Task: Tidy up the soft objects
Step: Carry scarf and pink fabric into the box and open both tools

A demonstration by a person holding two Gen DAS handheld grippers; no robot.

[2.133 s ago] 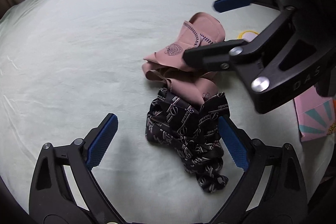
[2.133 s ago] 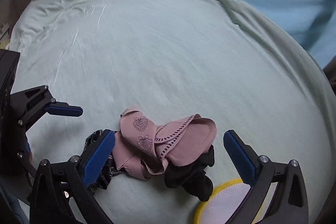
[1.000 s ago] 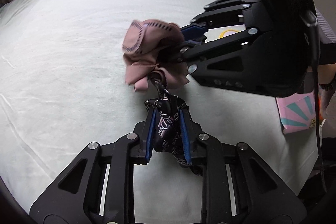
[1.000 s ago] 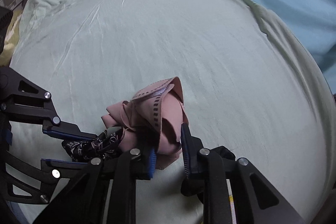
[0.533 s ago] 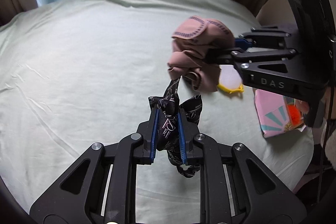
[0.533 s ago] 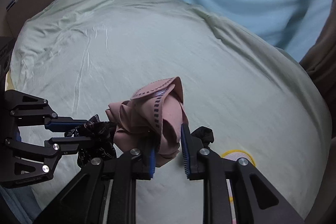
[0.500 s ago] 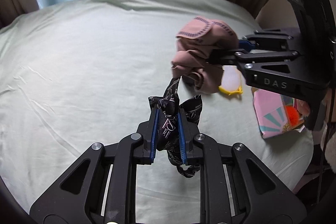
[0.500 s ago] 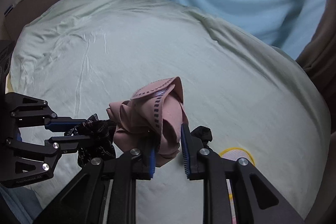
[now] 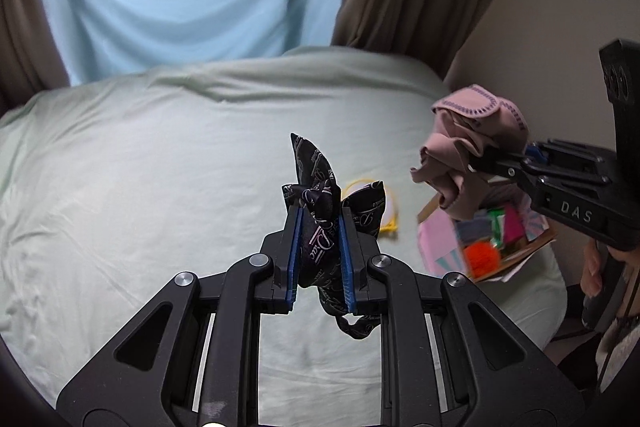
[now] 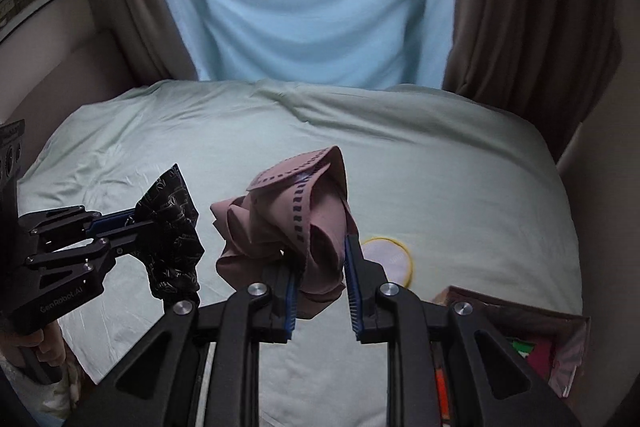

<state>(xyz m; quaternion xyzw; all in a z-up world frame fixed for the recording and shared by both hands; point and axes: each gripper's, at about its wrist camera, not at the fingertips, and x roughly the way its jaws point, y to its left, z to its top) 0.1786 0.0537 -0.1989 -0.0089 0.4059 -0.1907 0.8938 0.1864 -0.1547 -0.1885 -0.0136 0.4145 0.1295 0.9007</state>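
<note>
1. The left gripper [image 9: 319,259] is clamped tight on a black patterned scarf [image 9: 318,203], held up in the air above the pale green bed [image 9: 140,167]; loose ends stick up and hang below the blue pads.
2. A round yellow-rimmed pad [image 10: 387,257] lies flat on the bed, between the two grippers.
3. The right gripper [image 10: 320,291] is closed on a bunched pink cloth [image 10: 296,219], also lifted clear of the bed.
4. A cardboard box [image 9: 492,243] of bright items sits at the bed's right edge, beneath the pink cloth.

Black lettered scarf [image 9: 318,227], pink cloth [image 10: 296,223]
</note>
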